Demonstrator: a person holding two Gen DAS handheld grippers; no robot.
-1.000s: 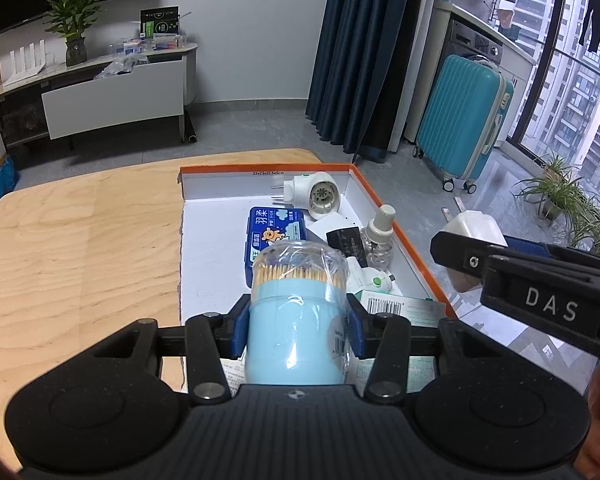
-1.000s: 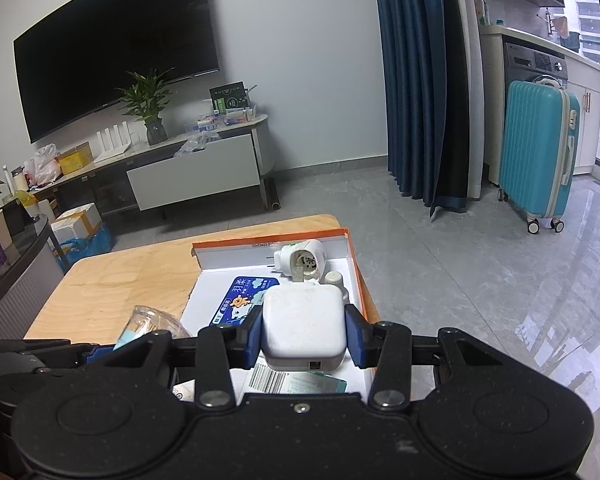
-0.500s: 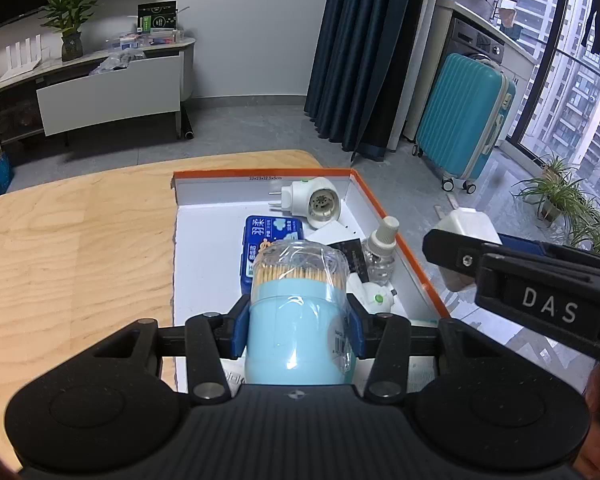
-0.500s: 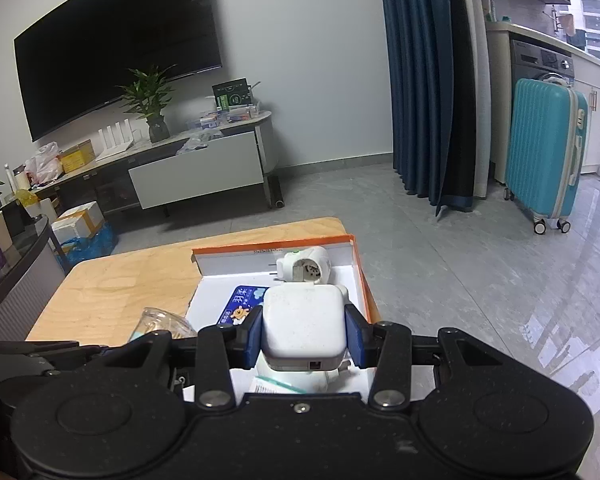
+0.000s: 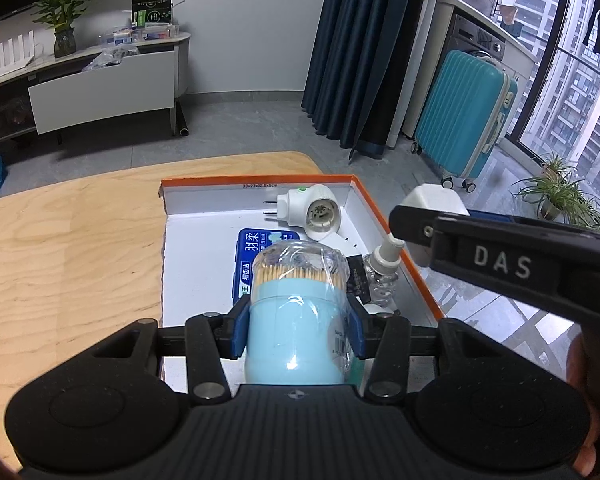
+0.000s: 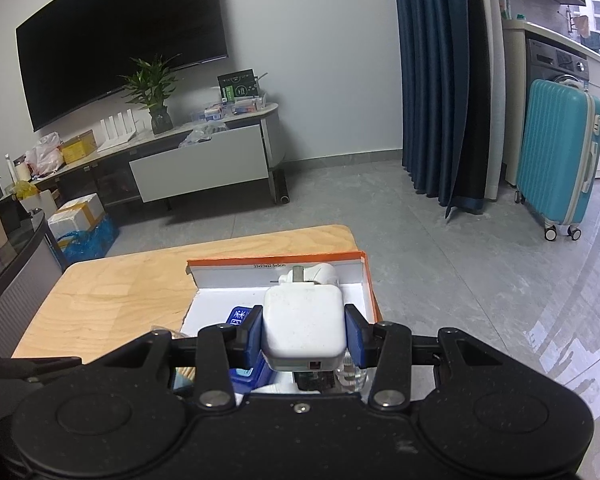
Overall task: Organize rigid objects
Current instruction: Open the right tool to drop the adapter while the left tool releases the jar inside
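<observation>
My left gripper point(image 5: 298, 330) is shut on a light-blue toothpick jar point(image 5: 298, 320) with a clear lid, held above the near part of a white box with an orange rim point(image 5: 400, 248). My right gripper point(image 6: 304, 334) is shut on a white square charger point(image 6: 304, 326), held above the same box point(image 6: 370, 292); the charger also shows in the left wrist view point(image 5: 432, 204). In the box lie a white plug-in device point(image 5: 312, 216), a blue pack point(image 5: 260, 248), a small spray bottle point(image 5: 382, 272) and a black item point(image 5: 356, 276).
The box sits at the right end of a light wooden table point(image 5: 68, 248), whose right edge drops to grey floor. A teal suitcase point(image 5: 464, 116), dark curtains point(image 5: 364, 52) and a TV cabinet point(image 5: 100, 80) stand beyond.
Both grippers have moved forward over the box, each keeping its object. The right gripper with the charger now sits higher and nearer the box's far right corner.
</observation>
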